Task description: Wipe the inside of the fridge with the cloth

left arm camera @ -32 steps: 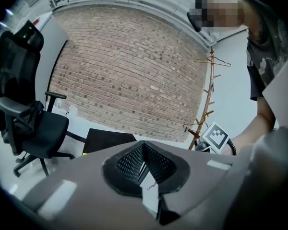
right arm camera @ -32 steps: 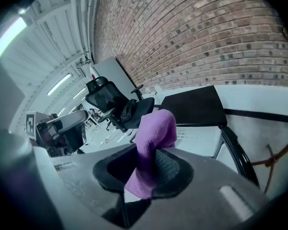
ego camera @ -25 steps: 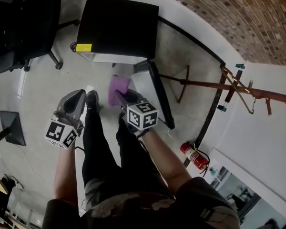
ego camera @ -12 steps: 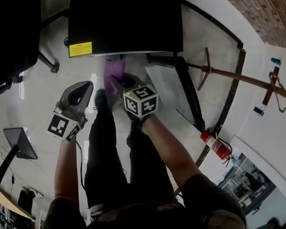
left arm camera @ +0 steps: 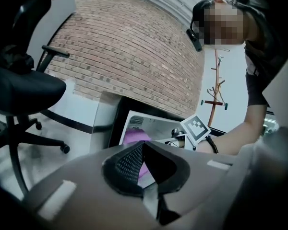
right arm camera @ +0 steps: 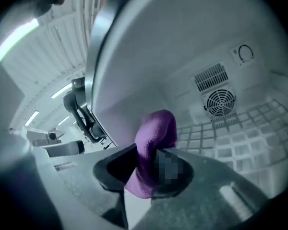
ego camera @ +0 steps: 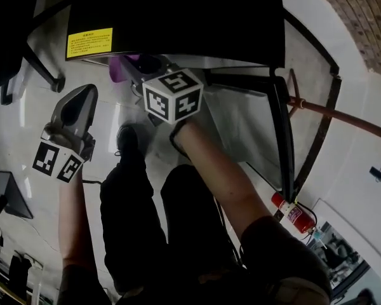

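Since a second ago the right gripper (ego camera: 134,67) has pushed forward from out in front of the fridge (ego camera: 178,18) up to its open mouth, carrying the purple cloth (ego camera: 117,65) with it, and the person has bent in closer over the black top. Seen from the right gripper (right arm camera: 149,171) itself, the jaws are clenched on the cloth (right arm camera: 156,138), which bunches up between them and sticks out past the tips. It is inside the white cavity now, in front of the back wall, where a round fan grille (right arm camera: 220,102) sits above a wire shelf (right arm camera: 245,128). Whether the cloth touches any inner surface I cannot tell.

Outside the fridge, off to the left of its front, the left gripper (ego camera: 76,103) hangs over the floor. Its own view shows the left gripper (left arm camera: 144,171) with jaws closed tip to tip on nothing, pointing at the open fridge (left arm camera: 149,123). The fridge door (ego camera: 241,126) stands swung out to the right, white inner face showing. A yellow label (ego camera: 89,43) sits on the fridge's top front corner.
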